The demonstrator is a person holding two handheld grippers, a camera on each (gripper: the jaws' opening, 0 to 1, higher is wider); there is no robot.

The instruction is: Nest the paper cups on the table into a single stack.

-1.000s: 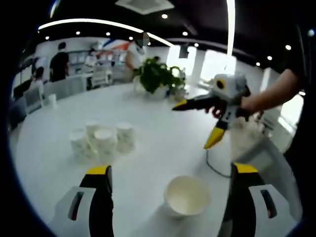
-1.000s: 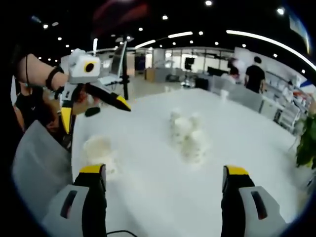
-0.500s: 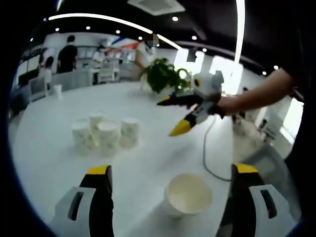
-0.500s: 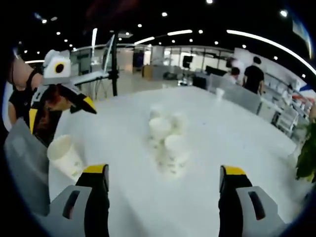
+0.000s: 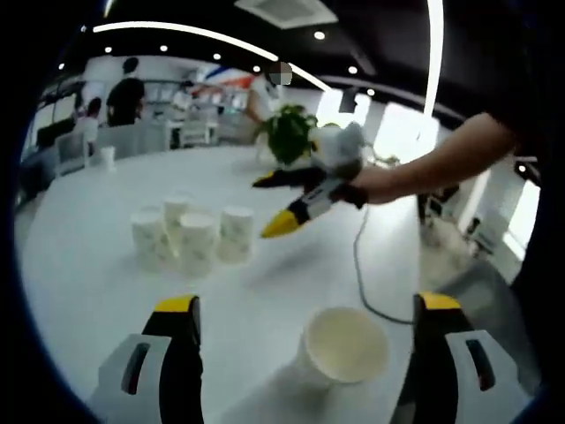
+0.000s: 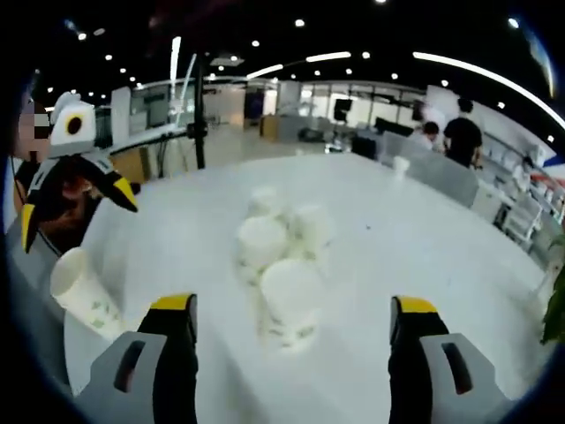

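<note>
Ahead, cup cluster (image 6: 278, 256) between wide right tongs (image 6: 296, 322) — left tongs (image 5: 305, 318) wide around lone cup (image 5: 342, 346).

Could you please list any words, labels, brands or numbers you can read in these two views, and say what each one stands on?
No text can be read in either view.
Paper cups: faint greenish markings on the sides, too blurred to tell whether they are print or pattern.
Lone cup near the table edge: similar specks, unreadable.
Red and blue shape on the far wall: possibly a sign, too small and blurred to read.
</note>
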